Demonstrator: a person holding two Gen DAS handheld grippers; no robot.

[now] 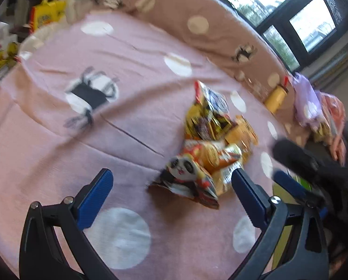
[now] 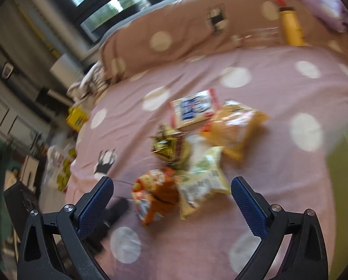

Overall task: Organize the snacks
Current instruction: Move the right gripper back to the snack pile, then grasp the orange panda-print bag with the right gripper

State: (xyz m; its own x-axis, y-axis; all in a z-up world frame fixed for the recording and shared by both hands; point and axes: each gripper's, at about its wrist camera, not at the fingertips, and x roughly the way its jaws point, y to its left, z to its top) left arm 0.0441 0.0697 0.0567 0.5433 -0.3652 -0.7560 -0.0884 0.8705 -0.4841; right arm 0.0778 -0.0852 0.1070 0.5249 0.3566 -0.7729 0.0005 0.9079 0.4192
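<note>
A heap of snack packets lies on a pink polka-dot bedspread (image 1: 103,140). In the left wrist view a panda packet (image 1: 185,177) lies nearest, with orange packets (image 1: 216,154) and a yellow-black packet (image 1: 206,119) behind. My left gripper (image 1: 171,182) is open and empty, just short of the panda packet. In the right wrist view I see an orange packet (image 2: 155,193), a pale green packet (image 2: 202,182), a yellow-black packet (image 2: 169,147), a yellow bag (image 2: 234,126) and a white-blue packet (image 2: 195,109). My right gripper (image 2: 171,189) is open and empty above the near packets.
A brown dotted pillow (image 2: 185,32) lines the bed's far side, with a yellow bottle (image 2: 290,28) and a lilac cloth (image 1: 307,100) on it. The other gripper (image 1: 297,158) shows at the right. A green box (image 2: 346,186) stands at the right edge. Windows lie beyond.
</note>
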